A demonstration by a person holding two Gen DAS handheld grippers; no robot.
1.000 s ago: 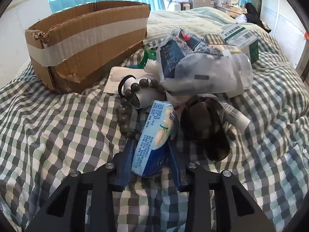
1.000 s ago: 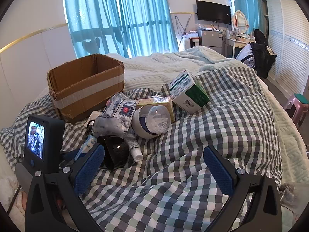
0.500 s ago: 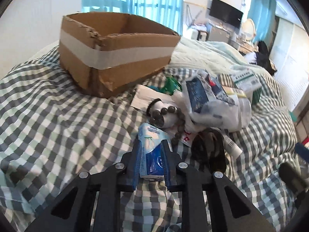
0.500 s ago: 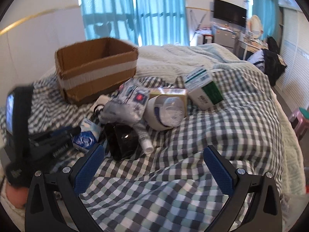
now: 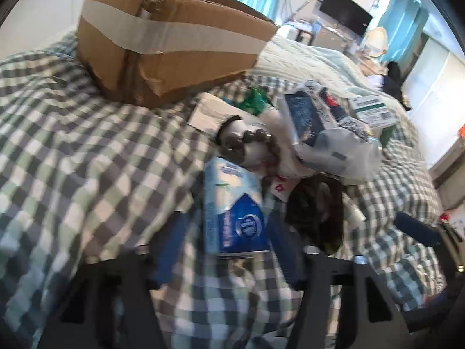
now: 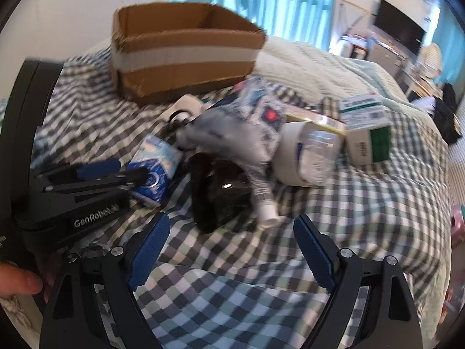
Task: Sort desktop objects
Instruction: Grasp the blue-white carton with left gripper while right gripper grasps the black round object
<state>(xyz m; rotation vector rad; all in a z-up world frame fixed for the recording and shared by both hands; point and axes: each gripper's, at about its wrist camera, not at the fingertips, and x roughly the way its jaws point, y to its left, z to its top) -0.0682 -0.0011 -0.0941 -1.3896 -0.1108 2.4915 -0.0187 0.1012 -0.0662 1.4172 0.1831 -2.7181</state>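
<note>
between the opening jaws of the left claw (image 5: 226, 250) on the checked bed (image 5: 72, 160), the blue tissue pack (image 5: 235, 212) lies released, near the cardboard box (image 5: 174, 46). it should regrip squarely. the right claw (image 6: 229, 250), empty and closing, suits the black object (image 6: 221, 192).

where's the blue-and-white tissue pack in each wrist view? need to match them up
Left wrist: the blue-and-white tissue pack sits low of centre, between the left gripper's opening pads, none visibly pressing it.
Right wrist: the same pack lies left of centre, at the tips of the left gripper.
Shared landmark: the brown cardboard box with a white tape band, beyond the pack in both views.
</note>
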